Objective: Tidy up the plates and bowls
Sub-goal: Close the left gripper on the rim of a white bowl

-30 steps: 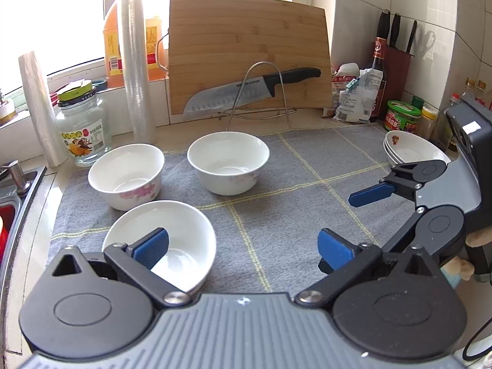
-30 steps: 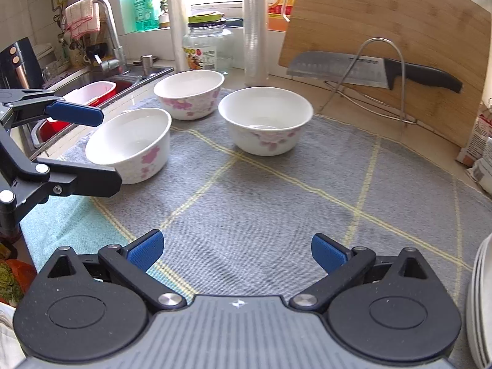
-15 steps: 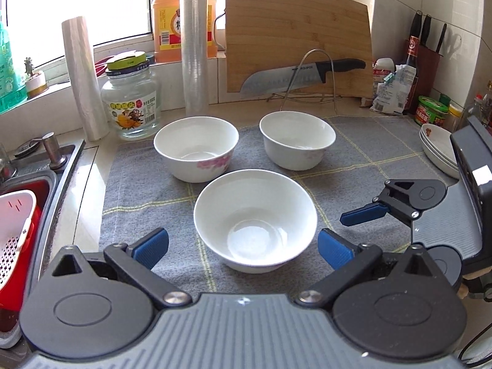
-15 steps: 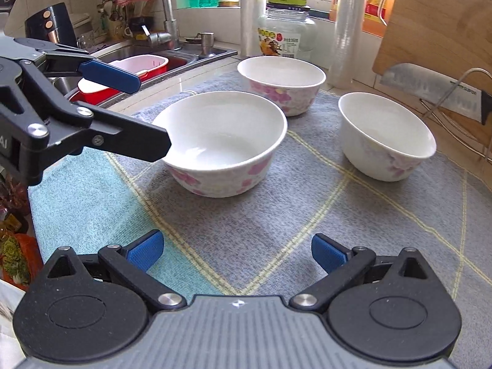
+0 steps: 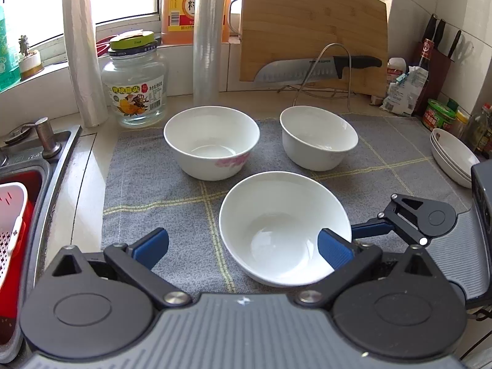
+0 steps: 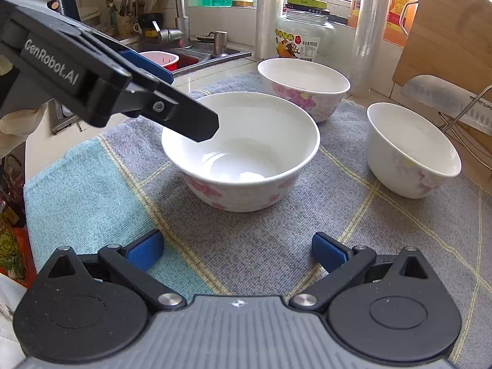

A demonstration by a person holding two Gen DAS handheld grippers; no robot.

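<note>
Three white bowls with pink flowers on grey cloth (image 5: 147, 184) over the bench. Nearest bowl (image 5: 284, 229) straddled at its rim by left claw (image 5: 243, 247), spread wide, one pad (image 5: 333, 252) inside, not clenched. Right claw (image 6: 236, 252) released, hovering near. Stacked plates (image 5: 452, 156) at far right.

Three white floral bowls (image 5: 284, 227) upright on grey mat — stacked plates (image 5: 453, 156) aside

Plate stack (image 5: 452, 156) cut by R gripper body; knife (image 6: 442, 98) cut at frame edge.
</note>
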